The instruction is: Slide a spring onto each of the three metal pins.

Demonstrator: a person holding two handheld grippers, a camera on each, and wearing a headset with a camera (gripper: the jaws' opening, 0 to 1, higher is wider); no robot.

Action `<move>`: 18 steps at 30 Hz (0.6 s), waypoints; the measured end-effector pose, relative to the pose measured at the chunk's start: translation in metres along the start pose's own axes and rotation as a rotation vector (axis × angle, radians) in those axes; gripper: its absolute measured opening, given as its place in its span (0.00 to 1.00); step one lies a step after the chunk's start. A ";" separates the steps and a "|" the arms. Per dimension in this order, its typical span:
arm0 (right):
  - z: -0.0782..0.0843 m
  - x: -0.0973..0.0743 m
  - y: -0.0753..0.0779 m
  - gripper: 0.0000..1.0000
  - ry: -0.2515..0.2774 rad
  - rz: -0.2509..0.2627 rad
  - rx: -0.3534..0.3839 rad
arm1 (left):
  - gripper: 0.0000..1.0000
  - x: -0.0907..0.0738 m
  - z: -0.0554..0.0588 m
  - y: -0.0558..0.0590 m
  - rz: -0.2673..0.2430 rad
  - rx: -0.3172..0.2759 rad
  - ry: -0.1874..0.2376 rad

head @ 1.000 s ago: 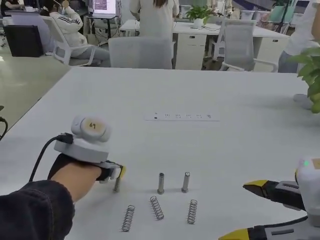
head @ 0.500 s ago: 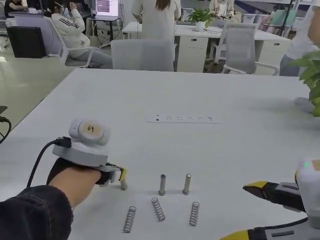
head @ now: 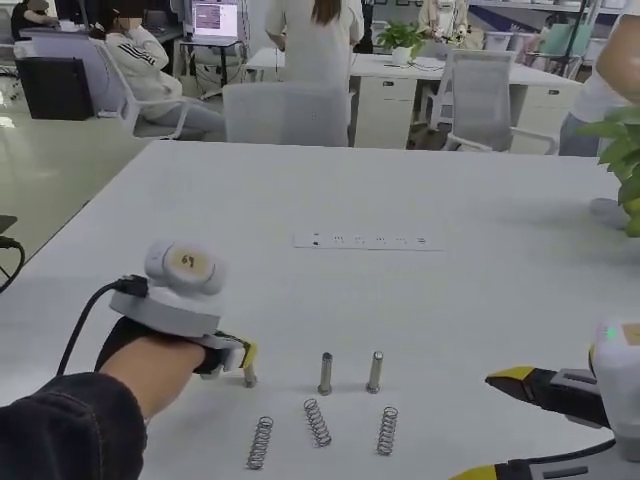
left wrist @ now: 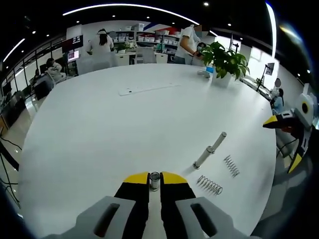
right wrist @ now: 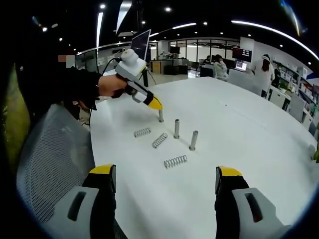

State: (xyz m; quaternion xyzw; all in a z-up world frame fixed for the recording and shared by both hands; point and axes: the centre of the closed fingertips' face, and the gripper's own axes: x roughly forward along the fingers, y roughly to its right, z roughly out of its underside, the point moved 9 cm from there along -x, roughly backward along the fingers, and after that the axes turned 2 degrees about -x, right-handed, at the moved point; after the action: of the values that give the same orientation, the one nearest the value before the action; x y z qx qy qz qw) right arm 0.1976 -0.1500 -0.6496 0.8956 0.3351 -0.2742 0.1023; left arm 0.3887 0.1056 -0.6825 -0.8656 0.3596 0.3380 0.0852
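Three short metal pins stand in a row on the white table. My left gripper (head: 243,357) (left wrist: 154,178) is shut on the top of the left pin (head: 249,377) (left wrist: 154,181) (right wrist: 160,116). The middle pin (head: 325,373) (right wrist: 176,128) and the right pin (head: 375,371) (right wrist: 193,140) stand free. Three springs lie flat in front of them: left (head: 260,441) (right wrist: 142,132), middle (head: 317,421) (right wrist: 159,140), right (head: 386,430) (right wrist: 175,161). My right gripper (head: 492,424) (right wrist: 164,174) hangs open near the table's front right, apart from the springs, with nothing between its jaws.
A flat white power strip (head: 368,241) lies mid-table, beyond the pins. A green plant (head: 622,150) (left wrist: 225,60) stands at the table's right edge. Office chairs (head: 285,110), desks and people are behind the far edge. A black cable (head: 85,315) trails from my left gripper.
My left gripper has shifted slightly right with the left pin, closer to the middle pin. The right gripper has stayed where it was, still open.
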 end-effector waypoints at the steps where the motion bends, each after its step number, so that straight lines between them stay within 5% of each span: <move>1: 0.000 0.000 0.000 0.81 0.000 -0.001 0.000 | 0.00 0.000 0.000 0.000 0.000 0.005 -0.003; 18: -0.001 0.001 -0.001 0.81 0.000 -0.003 -0.001 | 0.00 -0.002 0.002 0.005 0.002 0.035 -0.024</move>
State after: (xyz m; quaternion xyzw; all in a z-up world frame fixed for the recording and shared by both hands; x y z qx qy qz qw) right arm 0.1978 -0.1481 -0.6494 0.8950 0.3367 -0.2741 0.1023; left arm 0.3834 0.1042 -0.6820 -0.8595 0.3654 0.3418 0.1044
